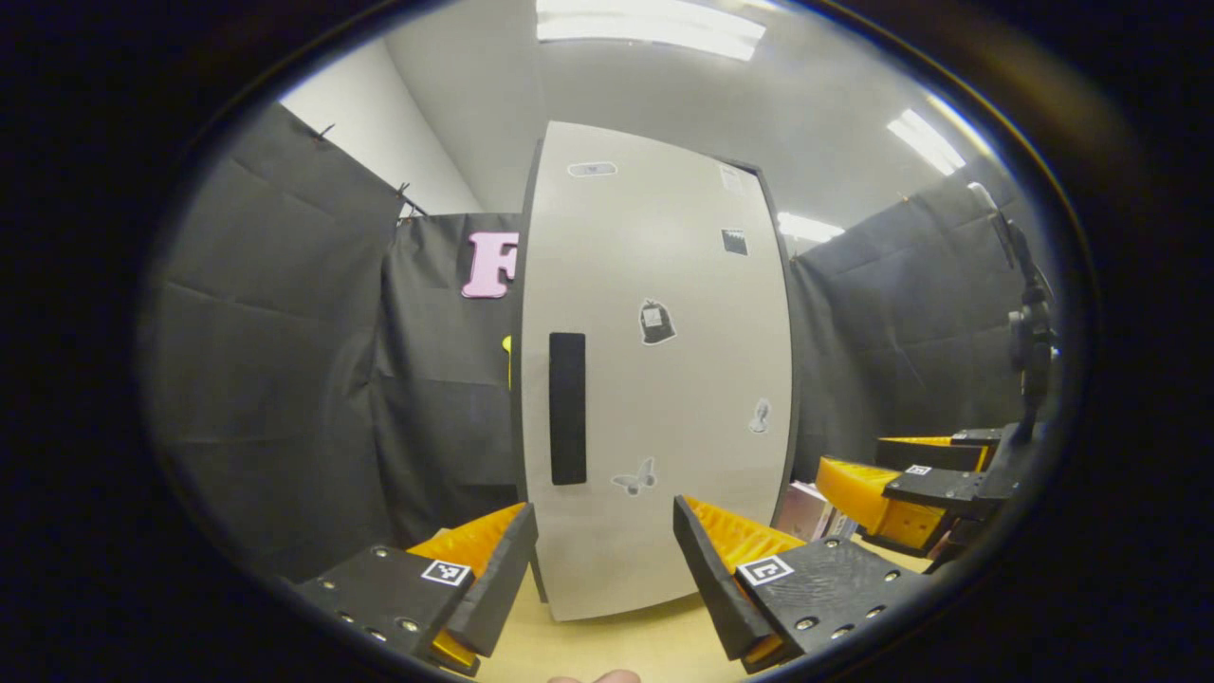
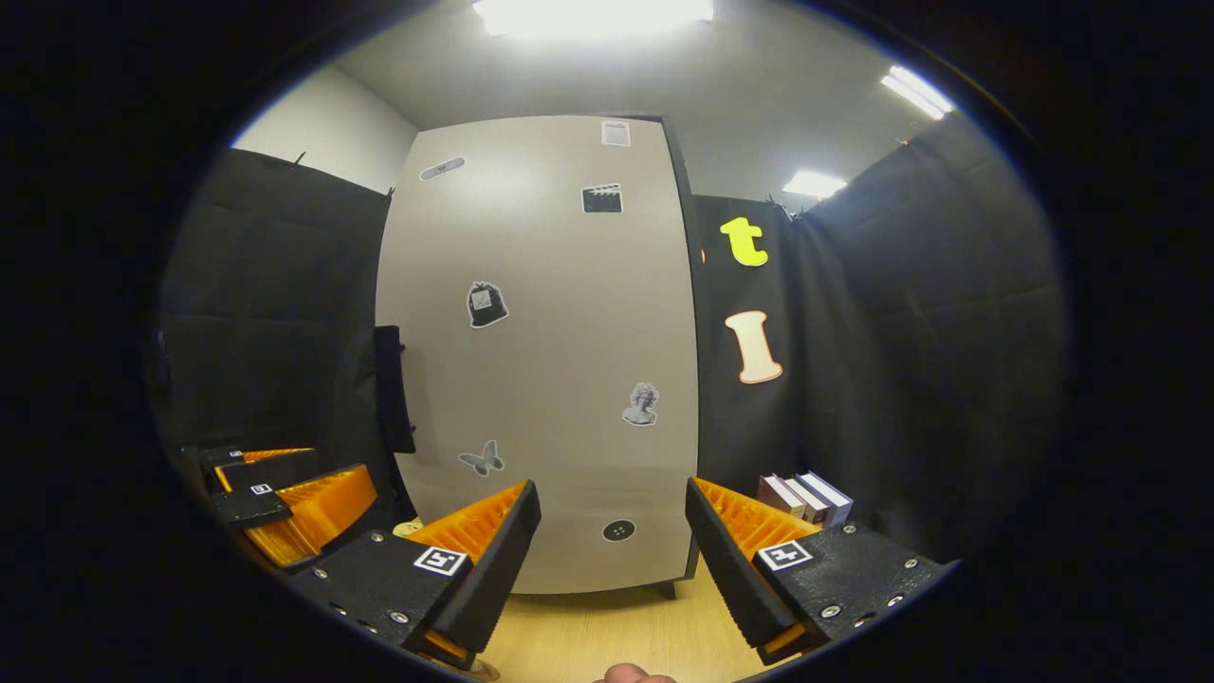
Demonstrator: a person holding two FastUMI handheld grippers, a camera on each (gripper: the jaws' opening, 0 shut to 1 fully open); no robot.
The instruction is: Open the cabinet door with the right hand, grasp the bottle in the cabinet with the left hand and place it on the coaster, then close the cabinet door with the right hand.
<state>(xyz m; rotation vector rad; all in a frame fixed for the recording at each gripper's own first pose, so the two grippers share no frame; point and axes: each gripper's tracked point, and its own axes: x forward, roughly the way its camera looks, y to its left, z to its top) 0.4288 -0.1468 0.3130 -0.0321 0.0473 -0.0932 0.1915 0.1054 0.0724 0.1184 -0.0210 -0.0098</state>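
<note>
- Door (image 1: pixel 654 379) shut, upright on the tabletop (image 1: pixel 616 645), dark handle (image 1: pixel 567 408) standing vertical along its left edge
- Bottle presumably behind the shut door, so hidden; coaster possibly the pale round bit at the door's lower left in the right gripper view, too small to tell
- Right gripper (image 2: pixel 612 550) facing the door, near it, jaws wide, holding nothing
- Left gripper (image 1: pixel 604 560) likewise facing the door, jaws wide, empty
- Step in hand, judged: opening the door with the right gripper
- Best done by steering across to the handle (image 2: pixel 392 389), seen side-on and standing proud of the door, closing the jaws around the bar, then pulling in an arc about the hinge side, probably the far right edge
- Worth holding the left gripper back, clear of the door's swing
- Risk: a straight tug could drag the whole cabinet across the tabletop
- Tabletop pale wood grain
- Books (image 2: pixel 806 495) standing just right of the cabinet
- Black cloth walls all round, ceiling strip lights (image 2: pixel 593 14) bright overhead
</note>
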